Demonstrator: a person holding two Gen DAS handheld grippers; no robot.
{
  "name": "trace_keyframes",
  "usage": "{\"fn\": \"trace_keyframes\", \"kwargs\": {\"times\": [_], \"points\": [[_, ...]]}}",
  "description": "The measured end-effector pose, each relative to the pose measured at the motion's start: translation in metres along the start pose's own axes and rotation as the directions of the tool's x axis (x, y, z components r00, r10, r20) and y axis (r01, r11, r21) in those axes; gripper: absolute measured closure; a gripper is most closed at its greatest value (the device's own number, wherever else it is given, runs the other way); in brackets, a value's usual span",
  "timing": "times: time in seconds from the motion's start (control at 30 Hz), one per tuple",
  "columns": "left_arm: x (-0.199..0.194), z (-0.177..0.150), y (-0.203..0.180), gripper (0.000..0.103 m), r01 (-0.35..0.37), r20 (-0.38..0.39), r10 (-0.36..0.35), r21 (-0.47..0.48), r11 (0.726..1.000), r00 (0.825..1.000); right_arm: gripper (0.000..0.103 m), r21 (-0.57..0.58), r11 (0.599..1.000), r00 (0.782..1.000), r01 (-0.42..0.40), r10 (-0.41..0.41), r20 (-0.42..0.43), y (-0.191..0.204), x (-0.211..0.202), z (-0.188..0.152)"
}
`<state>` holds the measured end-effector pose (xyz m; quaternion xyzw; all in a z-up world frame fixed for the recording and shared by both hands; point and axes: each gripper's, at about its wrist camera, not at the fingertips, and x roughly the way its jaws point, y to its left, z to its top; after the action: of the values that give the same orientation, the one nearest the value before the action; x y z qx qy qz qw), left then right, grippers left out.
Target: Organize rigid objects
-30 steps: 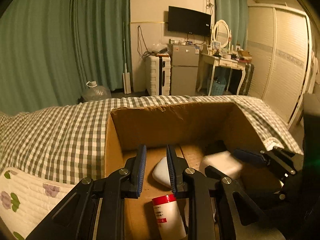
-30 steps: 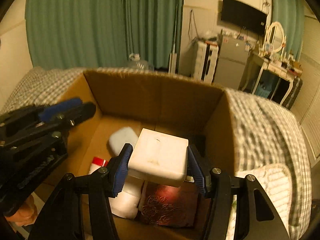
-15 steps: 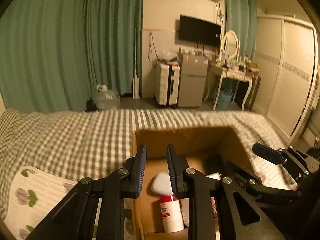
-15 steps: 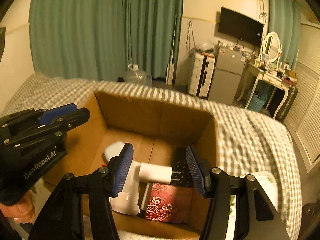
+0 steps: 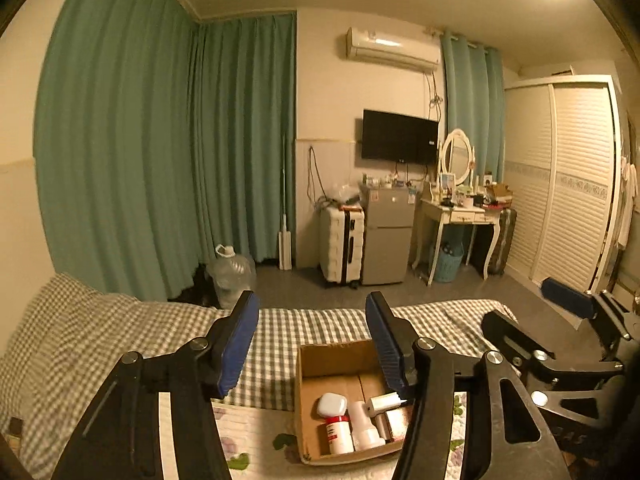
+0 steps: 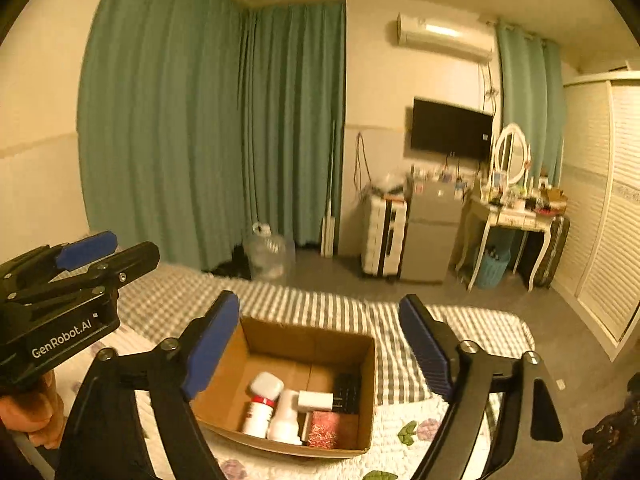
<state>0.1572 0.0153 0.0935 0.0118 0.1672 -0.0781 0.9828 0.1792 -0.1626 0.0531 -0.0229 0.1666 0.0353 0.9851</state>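
Both grippers have risen off the box (image 6: 362, 396), fingers opening, empty; only right wrist view shows a hand (image 6: 30, 414).

My left gripper (image 5: 312, 340) hung above the bed (image 5: 120, 332), its jaws apart after just opening, with nothing between the blue pads (image 5: 236, 340). Below them an open cardboard box (image 5: 340, 354) sat on the checked bedding, beside a floral quilt (image 5: 256, 432). Inside lay a white rounded case (image 5: 332, 405), a red-capped bottle (image 5: 339, 434), a white bottle (image 5: 362, 426) and a white block (image 5: 385, 403). My right gripper (image 5: 532, 316) stood open at the right edge, empty.
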Motion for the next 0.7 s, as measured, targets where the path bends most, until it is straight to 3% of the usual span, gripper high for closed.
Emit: {"fn": "trace_keyframes", "kwargs": {"times": [0.27,0.4,0.7], "points": [[-0.065,0.002,0.026,0.04,-0.015,0.038,0.016,-0.042,0.999,0.999,0.0,0.001,1.0,0.995,0.024,-0.024,0.092,0.009,-0.087,0.012],[-0.092,-0.007,0.032,0.039,-0.009,0.06,0.012,-0.045,0.999,0.998,0.0,0.016,1.0,0.993,0.019,-0.021,0.114,0.011,-0.117,0.01],[-0.097,-0.057,0.02,0.038,-0.001,0.064,0.002,-0.017,1.0,0.998,0.0,0.008,0.999,0.988,0.04,-0.041,0.147,0.021,-0.148,-0.023]]}}
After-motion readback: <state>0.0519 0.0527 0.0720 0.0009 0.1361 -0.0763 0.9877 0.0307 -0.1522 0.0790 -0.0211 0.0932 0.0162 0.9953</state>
